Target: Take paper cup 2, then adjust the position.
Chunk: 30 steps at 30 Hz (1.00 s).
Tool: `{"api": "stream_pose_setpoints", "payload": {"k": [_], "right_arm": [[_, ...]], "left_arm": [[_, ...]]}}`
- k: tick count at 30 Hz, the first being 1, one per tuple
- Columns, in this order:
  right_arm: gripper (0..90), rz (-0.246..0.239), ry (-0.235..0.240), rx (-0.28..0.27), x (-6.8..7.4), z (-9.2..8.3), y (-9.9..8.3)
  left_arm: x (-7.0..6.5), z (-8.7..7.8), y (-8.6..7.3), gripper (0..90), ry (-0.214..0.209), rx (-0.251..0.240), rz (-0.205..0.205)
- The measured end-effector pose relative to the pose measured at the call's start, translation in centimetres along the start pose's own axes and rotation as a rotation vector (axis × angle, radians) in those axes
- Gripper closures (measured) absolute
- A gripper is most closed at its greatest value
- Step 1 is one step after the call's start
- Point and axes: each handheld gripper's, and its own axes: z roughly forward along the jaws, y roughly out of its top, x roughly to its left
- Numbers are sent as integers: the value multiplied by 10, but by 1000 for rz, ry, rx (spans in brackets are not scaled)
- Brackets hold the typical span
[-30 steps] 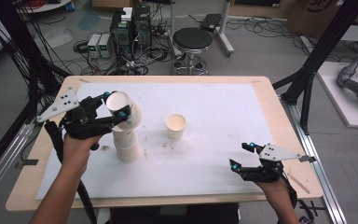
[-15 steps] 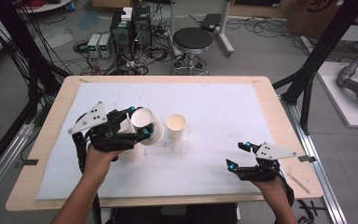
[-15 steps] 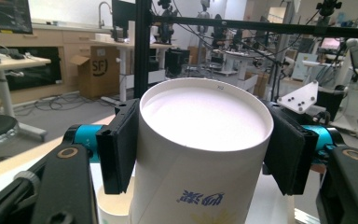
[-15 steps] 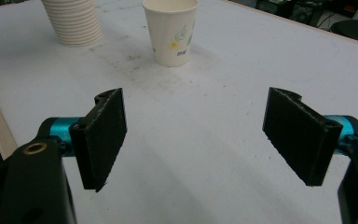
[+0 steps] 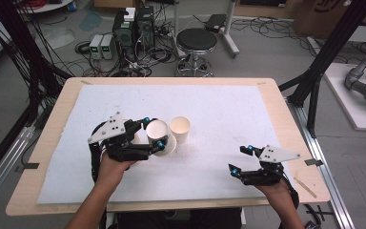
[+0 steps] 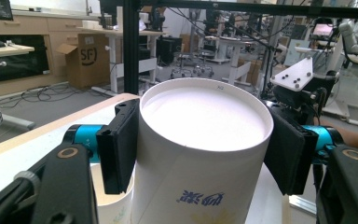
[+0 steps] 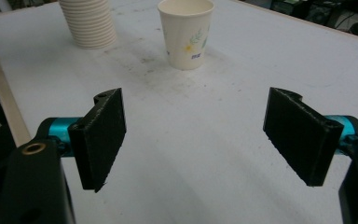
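My left gripper [image 5: 153,132] is shut on a white paper cup [image 5: 157,130], its pads pressing on both sides just under the rim [image 6: 205,100]. The held cup is tilted and hangs close to the left of an upright paper cup [image 5: 179,129] with a flower print [image 7: 186,30]. The rim of another white cup [image 6: 108,201] shows under the left pad. A stack of paper cups [image 7: 88,21] stands left of the upright cup. My right gripper [image 5: 240,160] rests near the table's front right; its jaws have just been opening wider, and nothing is between its pads [image 7: 103,135].
A white mat [image 5: 219,105] covers the wooden table [image 5: 52,112]. A black stool [image 5: 197,40] and computer boxes with cables stand on the floor behind. Black frame posts rise at the left and right of the table.
My left gripper has carried the held cup to the right and down, from above the stack to beside the upright cup. The right hand has stayed where it was.
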Motion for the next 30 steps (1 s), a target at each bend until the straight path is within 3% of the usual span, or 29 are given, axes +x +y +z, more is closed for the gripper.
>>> {"api": "stream_pose_setpoints", "payload": {"k": [6,8,30], "right_arm": [[198,1,19,30,3,4,1],[199,-18,34,20,4,4,3],[199,-35,154,-22,19,14,13]], "left_arm": [[-1,5,-5,342,-16,15,-5],[-2,7,-7,342,-25,19,-8],[-14,21,-28,342,-116,52,-13]]}}
